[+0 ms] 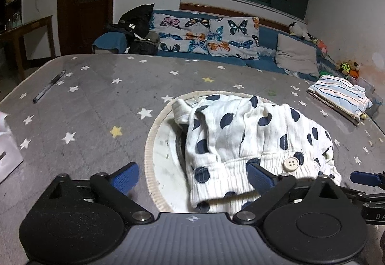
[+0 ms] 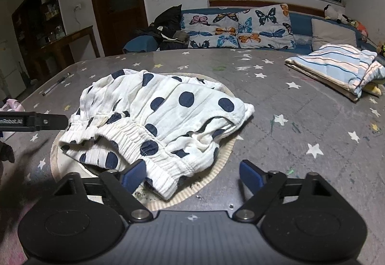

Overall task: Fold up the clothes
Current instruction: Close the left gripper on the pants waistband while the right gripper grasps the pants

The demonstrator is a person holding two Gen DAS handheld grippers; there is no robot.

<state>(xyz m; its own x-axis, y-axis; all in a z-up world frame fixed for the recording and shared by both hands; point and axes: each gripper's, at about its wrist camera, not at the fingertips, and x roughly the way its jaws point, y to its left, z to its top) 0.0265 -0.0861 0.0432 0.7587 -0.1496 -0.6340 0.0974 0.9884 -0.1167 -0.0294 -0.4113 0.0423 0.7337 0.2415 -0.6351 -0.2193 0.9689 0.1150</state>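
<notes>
Left wrist view shows one white garment with navy polka dots (image 1: 250, 142), crumpled in a heap on a round pale mat (image 1: 158, 151) near the middle of the grey star-print table (image 1: 96, 101), its elastic waistband turned toward the camera with one white four-hole button (image 1: 290, 163) on it. The left gripper (image 1: 192, 178) has its jaws spread wide: one blue pad sits over bare table to the left of the mat, the other touches or overlaps the waistband just left of the button. One folded striped cloth (image 1: 339, 96) lies at the far right table edge, and one pen (image 1: 49, 89) lies well apart at the far left, with open star-print cover between it and the mat. One blue pad of the right gripper (image 1: 363, 178) pokes in from the right edge, near the garment. Right wrist view shows the same polka-dot garment (image 2: 158, 115) from the other side, where the button is barely visible, and the right gripper (image 2: 192, 175) with jaws spread, the left pad against the waistband hem, the right pad over bare table. The left gripper's black arm (image 2: 33, 121) enters from the left beside the garment. Bare table separates the garment from the striped cloth (image 2: 336, 67).
</notes>
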